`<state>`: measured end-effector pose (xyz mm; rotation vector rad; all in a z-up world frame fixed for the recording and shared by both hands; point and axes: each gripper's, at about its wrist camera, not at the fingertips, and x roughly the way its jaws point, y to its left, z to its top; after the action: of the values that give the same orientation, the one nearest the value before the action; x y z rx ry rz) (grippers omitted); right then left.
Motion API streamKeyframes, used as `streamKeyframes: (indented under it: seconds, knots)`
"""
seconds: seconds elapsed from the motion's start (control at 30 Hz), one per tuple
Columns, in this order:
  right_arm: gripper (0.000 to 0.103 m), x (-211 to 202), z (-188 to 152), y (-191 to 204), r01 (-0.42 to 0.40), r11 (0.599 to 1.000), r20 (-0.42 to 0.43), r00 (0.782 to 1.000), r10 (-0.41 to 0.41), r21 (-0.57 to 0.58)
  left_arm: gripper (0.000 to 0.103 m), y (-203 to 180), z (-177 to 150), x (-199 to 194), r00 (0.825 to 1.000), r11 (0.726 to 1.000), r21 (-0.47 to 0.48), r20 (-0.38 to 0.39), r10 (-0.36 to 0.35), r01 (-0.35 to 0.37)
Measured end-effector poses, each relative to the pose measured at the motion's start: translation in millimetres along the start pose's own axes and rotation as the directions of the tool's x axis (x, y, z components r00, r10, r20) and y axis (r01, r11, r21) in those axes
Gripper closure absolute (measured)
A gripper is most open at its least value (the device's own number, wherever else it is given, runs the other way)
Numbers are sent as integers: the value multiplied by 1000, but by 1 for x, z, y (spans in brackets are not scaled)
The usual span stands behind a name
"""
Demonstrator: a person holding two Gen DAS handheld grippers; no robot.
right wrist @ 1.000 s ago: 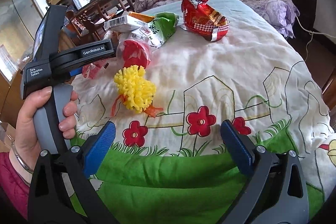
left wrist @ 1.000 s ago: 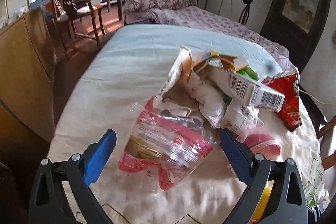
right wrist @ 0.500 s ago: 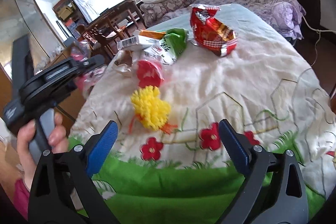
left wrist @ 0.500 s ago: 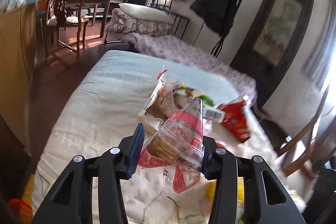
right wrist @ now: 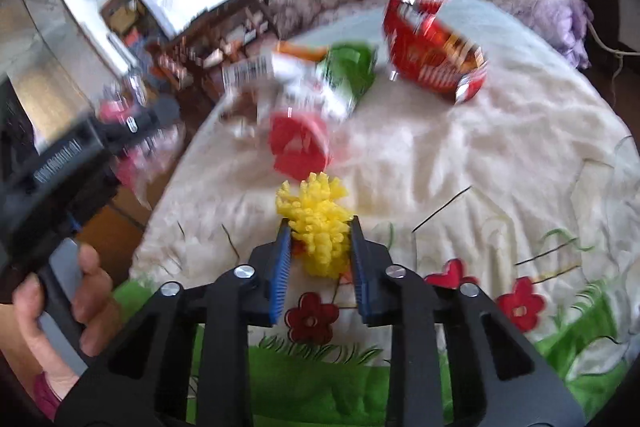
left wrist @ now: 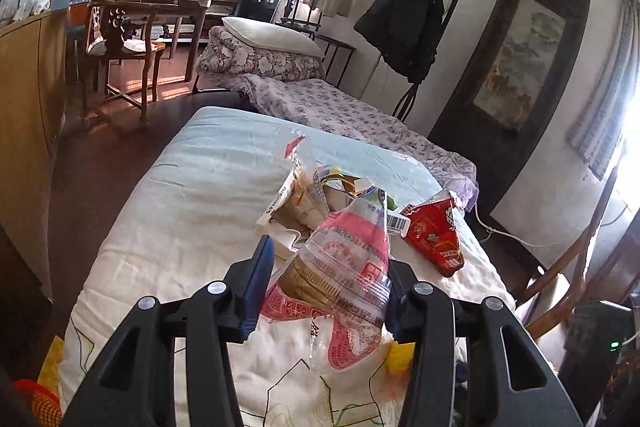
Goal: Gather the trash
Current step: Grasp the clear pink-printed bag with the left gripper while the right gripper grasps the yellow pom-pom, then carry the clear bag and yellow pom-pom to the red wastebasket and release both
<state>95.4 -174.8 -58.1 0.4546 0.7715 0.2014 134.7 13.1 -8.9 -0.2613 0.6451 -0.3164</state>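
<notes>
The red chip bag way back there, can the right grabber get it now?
Probably not yet. The right gripper is closed around the yellow frilly thing, so it's full. The red chip bag lies open on the blanket, nothing covering it.

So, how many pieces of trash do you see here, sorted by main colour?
Red: 2, the red snack bag and the red cup.
Yellow: 1, the yellow frilly piece.
Green: 1, the green wrapper.
Pink and clear: 1, the pink wrapper.
Total: 5
</notes>
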Motion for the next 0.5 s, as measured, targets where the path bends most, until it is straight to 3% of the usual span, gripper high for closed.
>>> streamKeyframes:
  seconds: [0.13, 0.37, 0.5]
  knots:
    - [75, -26, 0, 5, 1, 999, 121, 993, 5, -47, 55, 1, 0, -5, 1000, 1000, -8, 14, -17, 17]
    - [75, -21, 2, -4, -13, 1000, 88, 996, 13, -1, 55, -6, -5, -18, 998, 998, 27, 41, -49, 48]
    - [75, -20, 2, -7, -13, 1000, 83, 997, 12, 10, 55, -3, -11, -28, 996, 996, -9, 41, -84, 84]
